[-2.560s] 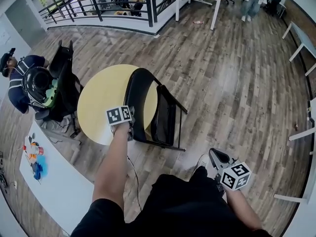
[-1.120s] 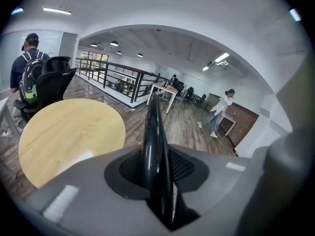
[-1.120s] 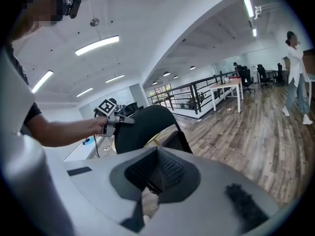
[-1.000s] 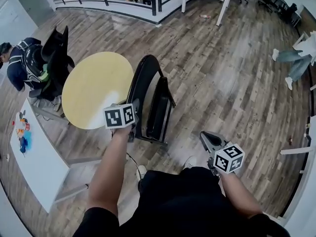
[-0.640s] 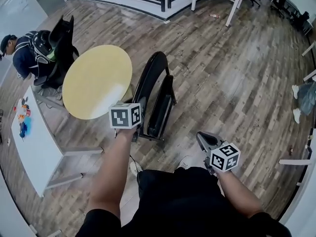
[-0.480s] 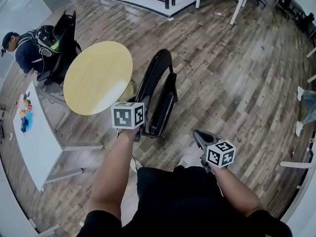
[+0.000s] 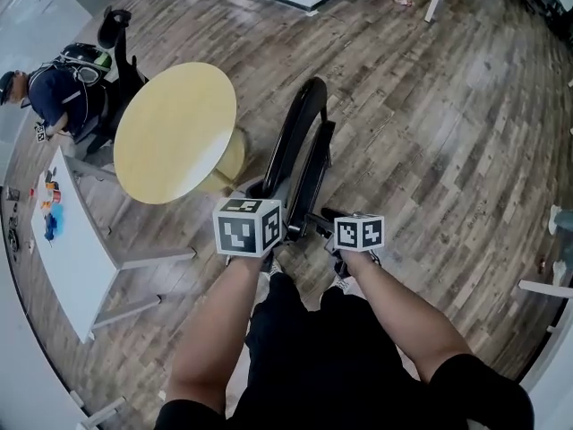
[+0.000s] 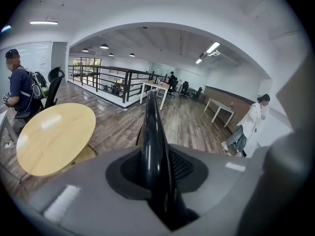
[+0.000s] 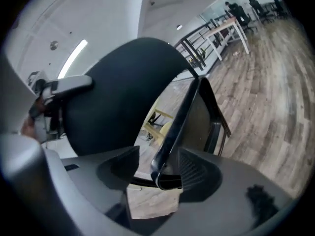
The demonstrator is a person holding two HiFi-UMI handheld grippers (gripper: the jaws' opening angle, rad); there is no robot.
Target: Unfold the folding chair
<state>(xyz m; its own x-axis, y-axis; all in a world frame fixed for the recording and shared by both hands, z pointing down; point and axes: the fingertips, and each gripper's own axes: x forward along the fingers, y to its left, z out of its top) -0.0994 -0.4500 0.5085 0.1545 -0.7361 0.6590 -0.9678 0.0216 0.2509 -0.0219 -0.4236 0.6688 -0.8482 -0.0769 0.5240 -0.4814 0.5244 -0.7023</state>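
Black folding chair (image 7: pixel 300 146) is standing folded on the wooden floor (image 7: pixel 430 124), just beside a round yellow table (image 7: pixel 170 124). The left gripper (image 7: pixel 262 193) is pinching the chair's curved back frame, its jaws having just been closing further. The right gripper (image 7: pixel 315 219) has just been opening its jaws and is holding them spread around the chair's lower edge, not pressing it.

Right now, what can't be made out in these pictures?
- Head view: both marker cubes hide the black metal folding chair's near feet.
- Left gripper view: the left tool, just closing further on the chair's rim, covers everything below.
- Right gripper view: the right tool, jaws just opened round a chair edge, hides the chair's lower end.
- Head view: small coloured items on the white rectangular table, too small.
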